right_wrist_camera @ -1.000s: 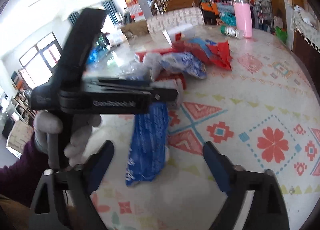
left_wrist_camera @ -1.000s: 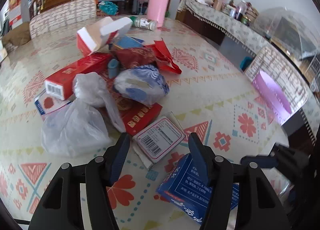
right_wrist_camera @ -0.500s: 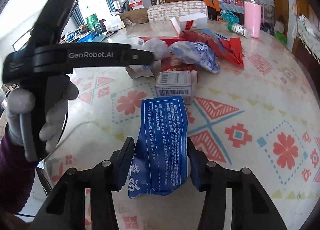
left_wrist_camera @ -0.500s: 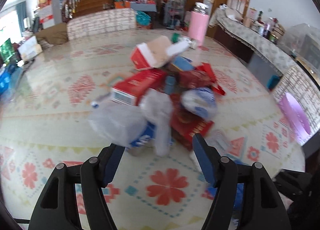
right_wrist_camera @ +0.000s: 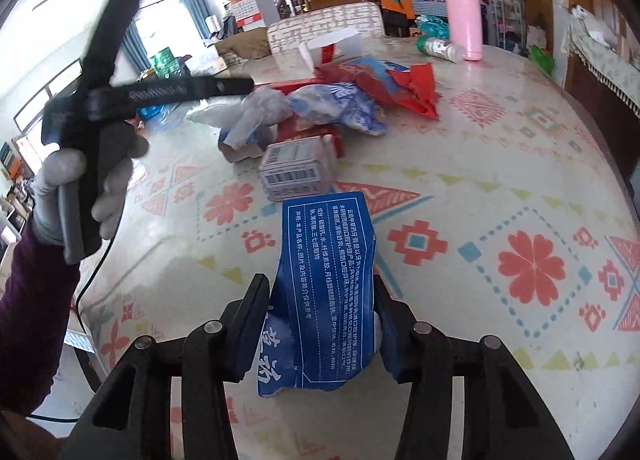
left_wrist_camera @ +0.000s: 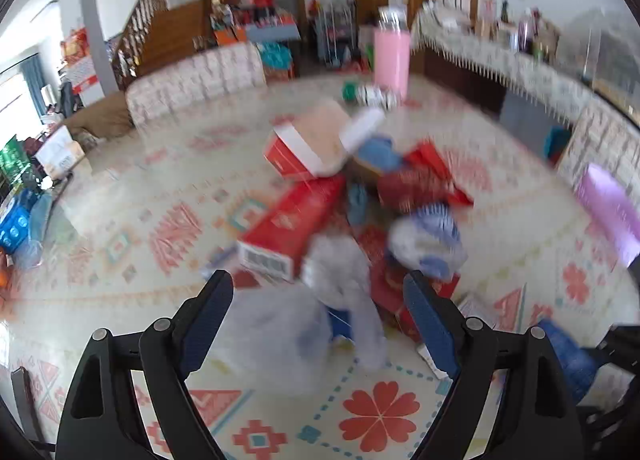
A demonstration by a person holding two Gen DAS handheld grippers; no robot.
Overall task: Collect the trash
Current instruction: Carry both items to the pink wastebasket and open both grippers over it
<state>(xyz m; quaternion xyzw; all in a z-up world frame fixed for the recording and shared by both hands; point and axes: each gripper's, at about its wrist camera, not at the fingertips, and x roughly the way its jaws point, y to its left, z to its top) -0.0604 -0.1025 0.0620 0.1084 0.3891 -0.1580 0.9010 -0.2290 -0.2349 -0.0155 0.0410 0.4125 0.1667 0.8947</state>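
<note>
A heap of trash lies mid-table: a long red box (left_wrist_camera: pixel 296 220), an open red-and-white carton (left_wrist_camera: pixel 312 148), a blue-and-white bag (left_wrist_camera: pixel 428 236) and a clear plastic bag (left_wrist_camera: pixel 276 324). My left gripper (left_wrist_camera: pixel 316 288) hangs over the near side of the heap. Its jaws are opening, with the blurred clear bag between them and the pads not pressing it. My right gripper (right_wrist_camera: pixel 320 288) is shut on a crumpled blue box (right_wrist_camera: pixel 324 260) with white print, at the table's near edge. A small barcode box (right_wrist_camera: pixel 296 168) lies just beyond it.
A pink bottle (left_wrist_camera: pixel 392 56) and a small jar on its side (left_wrist_camera: pixel 372 94) stand at the table's far edge. A patterned chair back (left_wrist_camera: pixel 196 80) is behind the table. A gloved hand (right_wrist_camera: pixel 60 180) holds the left gripper's handle at the left of the right wrist view.
My right gripper went from wide open to closed on the blue box. My left gripper swung left from the barcode box to the plastic bags, and its jaws widened.
</note>
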